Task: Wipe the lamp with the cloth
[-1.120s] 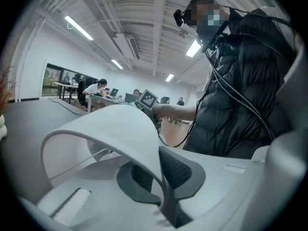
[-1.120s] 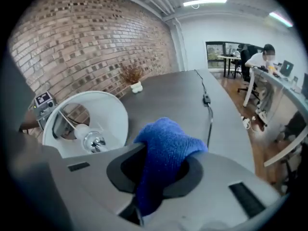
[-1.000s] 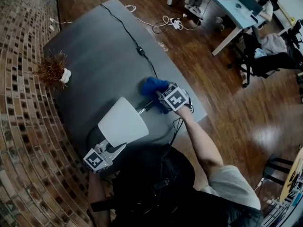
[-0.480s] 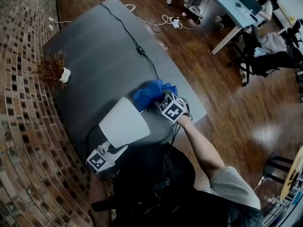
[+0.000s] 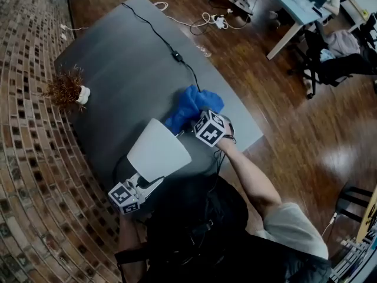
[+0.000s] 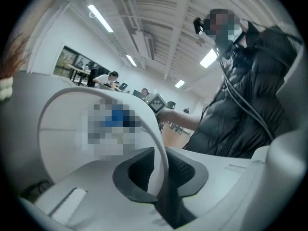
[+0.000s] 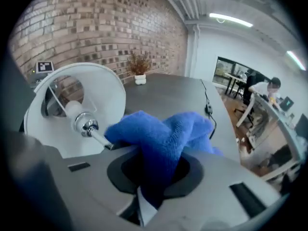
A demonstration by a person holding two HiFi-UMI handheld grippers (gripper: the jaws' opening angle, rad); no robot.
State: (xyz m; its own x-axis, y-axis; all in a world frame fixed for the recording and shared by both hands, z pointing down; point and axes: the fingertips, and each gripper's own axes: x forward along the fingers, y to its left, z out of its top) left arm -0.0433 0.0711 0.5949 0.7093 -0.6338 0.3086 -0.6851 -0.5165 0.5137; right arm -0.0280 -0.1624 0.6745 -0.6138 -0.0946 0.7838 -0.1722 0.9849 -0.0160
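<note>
The lamp's white shade (image 5: 158, 152) lies tilted over the near part of the dark table (image 5: 118, 58). My left gripper (image 5: 126, 196) holds the shade (image 6: 57, 114) from below. Its jaws (image 6: 159, 177) have just been opening a little, with the thin rim still pinched between them. My right gripper (image 5: 209, 128) is shut on a bunched blue cloth (image 5: 191, 108). The cloth (image 7: 163, 134) rests against the lamp's chrome stem (image 7: 89, 127), just outside the shade's open mouth (image 7: 96, 95). The right gripper (image 7: 154, 182) points steeply down.
A black cable (image 5: 171, 49) runs across the table to the lamp. A small dried plant (image 5: 65, 87) stands at the table's left edge by the brick wall (image 5: 23, 128). The table's right edge drops to the wooden floor (image 5: 283, 117).
The right gripper has drawn the blue cloth along the stem toward the shade, and the cloth now lies more spread out. The left gripper has rolled slightly on the rim.
</note>
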